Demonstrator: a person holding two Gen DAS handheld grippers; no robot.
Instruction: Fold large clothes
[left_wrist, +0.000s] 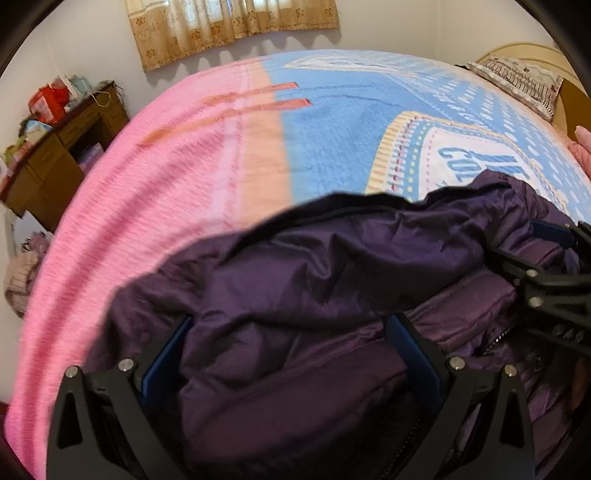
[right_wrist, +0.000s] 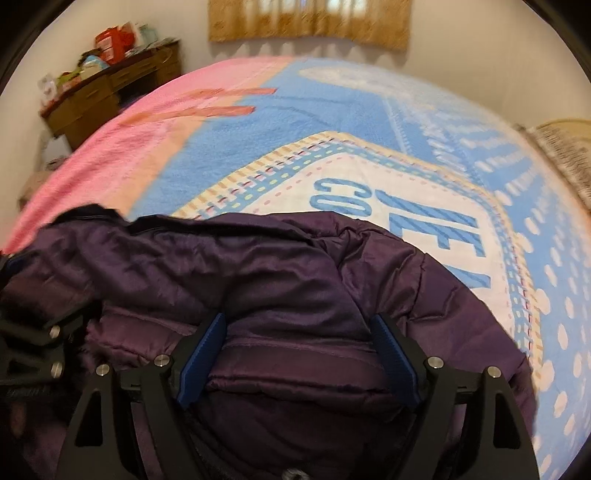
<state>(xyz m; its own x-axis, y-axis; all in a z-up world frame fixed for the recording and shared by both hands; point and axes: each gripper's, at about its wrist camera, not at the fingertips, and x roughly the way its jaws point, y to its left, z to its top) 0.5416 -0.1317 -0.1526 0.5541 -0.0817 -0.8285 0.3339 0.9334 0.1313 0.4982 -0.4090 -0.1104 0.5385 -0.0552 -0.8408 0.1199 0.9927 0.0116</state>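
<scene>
Your purple jacket (right_wrist: 258, 280) lies bunched on the bed (left_wrist: 332, 147), at the near edge of the blue-and-pink blanket (right_wrist: 332, 122), its dark lining turned up in places and a zip showing low on the right of the left wrist view.

Your left hand-held gripper (left_wrist: 291, 354) stands wide, with a thick puffy fold filling the gap between its blue pads (left_wrist: 413, 354); whether the pads actually press on the fabric I cannot tell. Your right hand-held gripper (right_wrist: 299, 354) is spread wide over a quilted panel, and the pads (right_wrist: 395, 358) do not look to be pinching it.

Judging by the sheen and the padded quilting, expect this to be light but bulky, soft and springy, with a slick shell. It will likely slide out of a shallow pinch and puff back up after you flatten it. So do not grab mid-panel, where you only catch loft. Take hold along something firmer: the stitched seam running across in front of your right gripper, the hem, or the edge beside the zip. Bite deep, so both shell and lining sit between the pads.

The jacket is still crumpled, so I would judge the folding barely begun; spread it flat before any fold.
</scene>
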